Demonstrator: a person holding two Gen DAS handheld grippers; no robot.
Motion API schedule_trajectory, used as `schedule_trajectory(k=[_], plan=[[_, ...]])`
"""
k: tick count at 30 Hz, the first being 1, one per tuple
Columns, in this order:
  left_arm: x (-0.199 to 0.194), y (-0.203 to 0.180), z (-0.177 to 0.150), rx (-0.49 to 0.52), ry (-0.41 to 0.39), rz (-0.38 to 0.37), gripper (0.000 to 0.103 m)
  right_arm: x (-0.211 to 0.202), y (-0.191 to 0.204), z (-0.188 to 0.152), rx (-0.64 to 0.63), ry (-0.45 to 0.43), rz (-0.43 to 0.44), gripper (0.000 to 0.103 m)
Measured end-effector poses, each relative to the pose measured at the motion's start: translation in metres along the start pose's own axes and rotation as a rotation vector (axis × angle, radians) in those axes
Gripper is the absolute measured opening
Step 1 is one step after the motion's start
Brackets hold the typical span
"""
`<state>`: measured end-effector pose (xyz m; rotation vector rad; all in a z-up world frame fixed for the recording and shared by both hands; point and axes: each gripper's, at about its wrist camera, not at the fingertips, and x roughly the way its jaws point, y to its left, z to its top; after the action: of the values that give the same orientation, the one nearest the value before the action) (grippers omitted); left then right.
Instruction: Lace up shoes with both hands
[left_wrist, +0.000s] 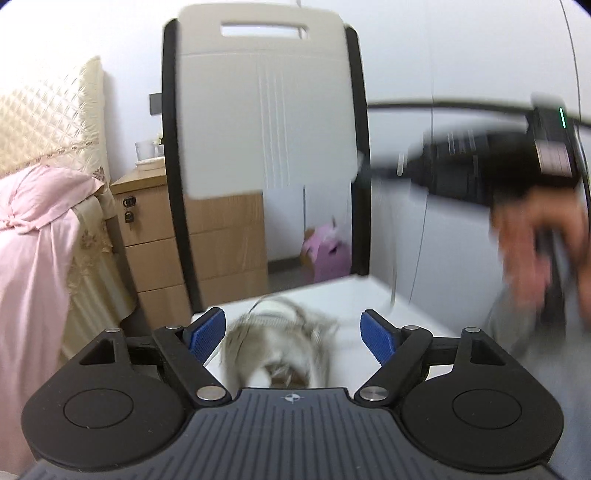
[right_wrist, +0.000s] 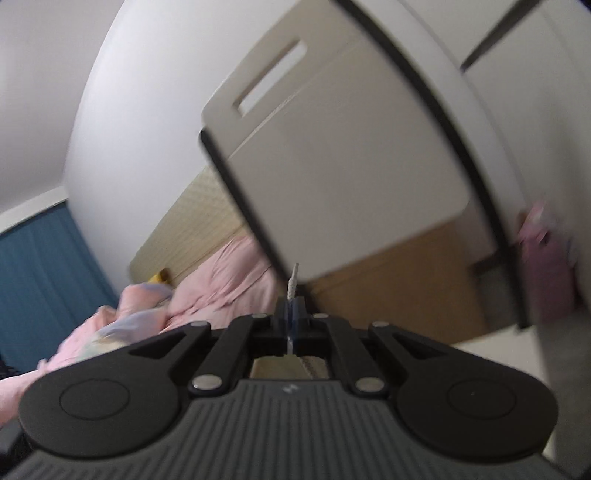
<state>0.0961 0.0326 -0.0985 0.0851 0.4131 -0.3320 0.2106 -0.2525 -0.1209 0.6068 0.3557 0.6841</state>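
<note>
Left gripper (left_wrist: 293, 332) gapes wide above the blurred grey-white shoe (left_wrist: 280, 350); right gripper (right_wrist: 291, 314), frame centre, pinches the thin white lace tip (right_wrist: 292, 282) before the beige chair back (right_wrist: 351, 166).

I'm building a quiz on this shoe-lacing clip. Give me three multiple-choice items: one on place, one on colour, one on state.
1. Where does the shoe lie in the left wrist view?
A. between and beyond the open fingers
B. on the bed
C. on the wooden cabinet

2. What colour are the left gripper pads?
A. red
B. blue
C. green

3. What is the right gripper doing?
A. standing wide open
B. shut on a pillow
C. shut on the lace tip

Answers: 1 A, the shoe sits on the white surface between the fingers. 2 B, both pads are blue. 3 C, the white lace pokes out of the closed jaws.
</note>
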Motion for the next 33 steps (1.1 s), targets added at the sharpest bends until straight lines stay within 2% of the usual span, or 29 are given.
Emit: schedule_trajectory(k=[4, 9, 12, 14, 16, 17, 22, 24, 26, 28, 30, 33], plan=[[0.005, -0.008, 0.008, -0.021, -0.053, -0.059, 0.08, 0.005, 0.013, -0.027, 0.016, 0.086, 0.087, 0.003], [0.019, -0.026, 0.005, 0.02, -0.054, -0.043, 0.061, 0.016, 0.018, -0.035, 0.085, 0.153, 0.21, 0.003], [0.02, -0.028, 0.005, 0.009, -0.082, -0.016, 0.046, 0.027, 0.016, -0.026, 0.14, 0.169, 0.274, 0.004], [0.019, -0.024, 0.007, -0.011, -0.111, -0.024, 0.033, 0.029, 0.014, -0.024, 0.18, 0.172, 0.296, 0.004], [0.019, -0.02, 0.009, -0.028, -0.127, -0.032, 0.007, 0.032, 0.01, -0.023, 0.211, 0.17, 0.304, 0.004], [0.019, -0.017, 0.009, -0.037, -0.132, -0.037, 0.003, 0.032, 0.01, -0.022, 0.216, 0.171, 0.304, 0.004], [0.017, -0.004, 0.008, -0.084, -0.167, -0.032, 0.003, 0.031, 0.009, -0.025, 0.207, 0.179, 0.308, 0.007], [0.014, 0.006, 0.008, -0.119, -0.175, -0.022, 0.003, 0.028, 0.007, -0.024, 0.197, 0.172, 0.312, 0.011], [0.012, 0.017, 0.007, -0.151, -0.175, -0.002, 0.003, 0.025, 0.0, -0.02, 0.212, 0.139, 0.308, 0.027], [0.013, 0.027, 0.005, -0.174, -0.163, 0.019, 0.003, 0.023, -0.008, -0.016, 0.225, 0.106, 0.302, 0.031], [0.016, 0.038, 0.003, -0.186, -0.145, 0.039, 0.003, 0.026, -0.018, -0.009, 0.216, 0.089, 0.265, 0.031], [0.02, 0.049, 0.002, -0.196, -0.118, 0.059, 0.003, 0.039, -0.03, 0.001, 0.114, 0.09, 0.124, 0.031]])
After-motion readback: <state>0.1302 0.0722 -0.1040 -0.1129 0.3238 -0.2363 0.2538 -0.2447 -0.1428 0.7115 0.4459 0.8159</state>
